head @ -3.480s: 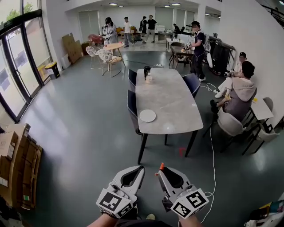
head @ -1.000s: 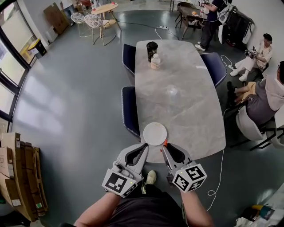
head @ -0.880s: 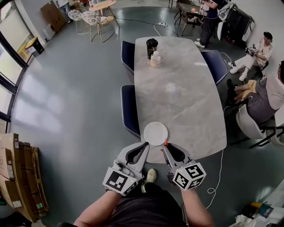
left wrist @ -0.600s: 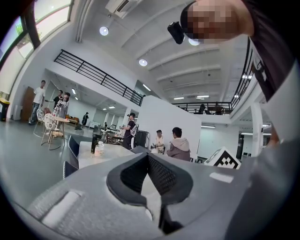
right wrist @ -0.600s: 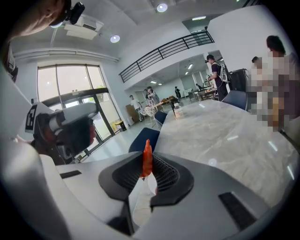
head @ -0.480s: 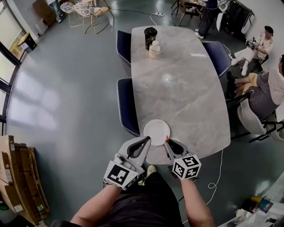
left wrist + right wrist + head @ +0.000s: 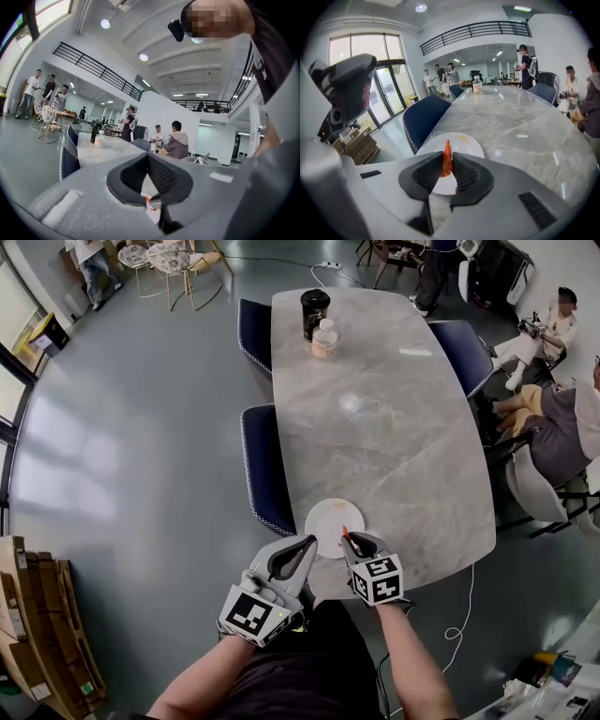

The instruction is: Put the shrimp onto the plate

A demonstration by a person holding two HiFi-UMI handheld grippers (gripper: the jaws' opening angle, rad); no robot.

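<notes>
An orange shrimp (image 7: 447, 158) stands pinched between the jaws of my right gripper (image 7: 447, 165), its tip sticking up above them. In the head view the shrimp (image 7: 344, 532) and the right gripper (image 7: 348, 539) hover over the near right rim of a white plate (image 7: 327, 520), which lies at the near end of the marble table (image 7: 394, 427). The plate (image 7: 461, 139) shows just beyond the jaws, with a small yellowish smear on it. My left gripper (image 7: 309, 544) sits at the plate's near left edge, jaws together with nothing between them (image 7: 149, 158).
A dark cup (image 7: 314, 310) and a small bottle (image 7: 324, 338) stand at the table's far end. Blue chairs (image 7: 265, 465) line the left side, another (image 7: 464, 341) the right. People sit at the right (image 7: 562, 418); cardboard boxes (image 7: 37, 624) lie at far left.
I have come from across the room up to the table's near end. Both grippers moved forward, the right one carrying the shrimp over the plate's rim.
</notes>
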